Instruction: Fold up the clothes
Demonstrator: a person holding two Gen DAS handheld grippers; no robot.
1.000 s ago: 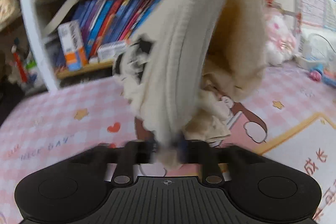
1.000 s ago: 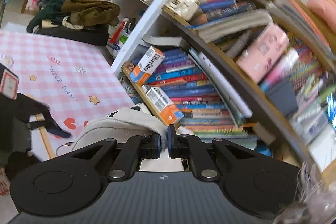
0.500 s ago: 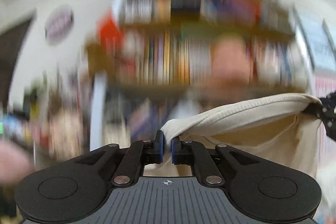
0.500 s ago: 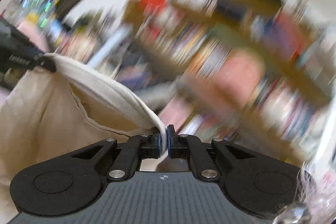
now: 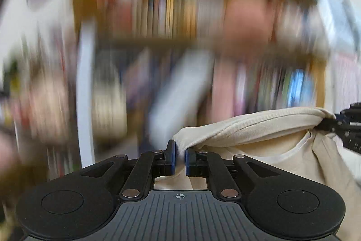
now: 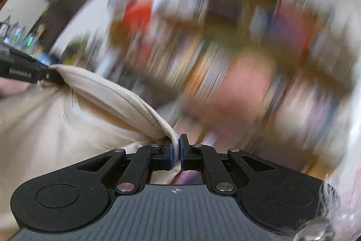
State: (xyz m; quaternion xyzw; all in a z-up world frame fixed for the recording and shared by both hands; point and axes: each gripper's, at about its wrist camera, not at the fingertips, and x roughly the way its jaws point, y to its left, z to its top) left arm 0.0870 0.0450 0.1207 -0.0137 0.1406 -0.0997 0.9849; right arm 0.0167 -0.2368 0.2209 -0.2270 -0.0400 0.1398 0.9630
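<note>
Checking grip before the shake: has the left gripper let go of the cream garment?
No, the left gripper is shut on the cream garment's ribbed edge.

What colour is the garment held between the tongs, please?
Cream garment, plain; clearest in the right wrist view.

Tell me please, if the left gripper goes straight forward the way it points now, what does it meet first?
The left gripper is shut on the cream garment, which it would only carry along. Ahead lies the blurred bookshelf, probably the first solid thing, but the blur hides how far away it is.
</note>
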